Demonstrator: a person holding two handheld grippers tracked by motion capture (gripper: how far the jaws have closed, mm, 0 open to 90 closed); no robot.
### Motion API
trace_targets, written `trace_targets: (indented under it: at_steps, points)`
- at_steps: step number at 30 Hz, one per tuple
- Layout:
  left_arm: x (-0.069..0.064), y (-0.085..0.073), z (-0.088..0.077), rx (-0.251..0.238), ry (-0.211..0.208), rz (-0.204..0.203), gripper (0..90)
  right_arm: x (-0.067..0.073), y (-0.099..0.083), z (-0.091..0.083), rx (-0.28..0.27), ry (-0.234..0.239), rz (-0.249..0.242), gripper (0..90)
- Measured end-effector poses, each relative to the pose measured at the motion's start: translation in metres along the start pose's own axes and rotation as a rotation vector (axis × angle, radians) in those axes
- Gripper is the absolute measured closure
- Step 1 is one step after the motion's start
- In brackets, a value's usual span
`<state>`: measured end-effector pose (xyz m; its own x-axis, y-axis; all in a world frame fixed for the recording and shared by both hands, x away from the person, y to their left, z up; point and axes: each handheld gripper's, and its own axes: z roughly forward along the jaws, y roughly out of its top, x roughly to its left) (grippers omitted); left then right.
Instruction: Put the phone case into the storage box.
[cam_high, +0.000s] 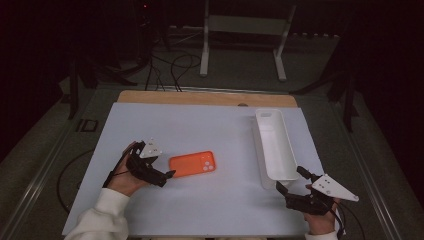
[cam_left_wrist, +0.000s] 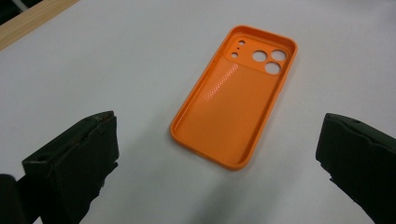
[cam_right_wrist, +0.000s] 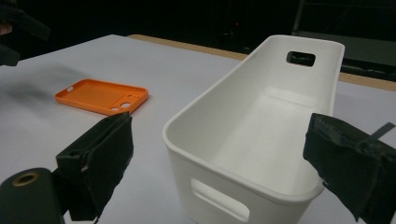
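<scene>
Orange case lying flat, hollow side up, mid-surface, bare white all round its edges; left gripper just beside its near short end, jaws spread wide, nothing between them; right gripper parted too, straddling the near end wall of the white bin, unclamped; bin along the right side, well apart from case; open room between them.
</scene>
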<state>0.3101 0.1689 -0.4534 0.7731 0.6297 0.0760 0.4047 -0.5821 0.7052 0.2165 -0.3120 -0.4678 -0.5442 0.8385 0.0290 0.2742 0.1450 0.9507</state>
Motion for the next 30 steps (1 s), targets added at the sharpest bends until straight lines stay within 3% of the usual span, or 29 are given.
trace_targets:
  at_steps: [18,26,30]
  points:
    - [0.001,0.012,0.019,0.041,-0.015,0.045,0.0,0.000,0.000,0.000,-0.002,0.003,-0.005,8.4]
    - [0.001,0.017,0.030,0.094,-0.025,0.080,0.0,-0.001,0.001,0.000,-0.002,0.003,-0.005,8.4]
    - [0.002,0.019,0.035,0.097,-0.030,0.083,0.0,-0.001,0.001,0.000,-0.002,0.005,-0.006,8.4]
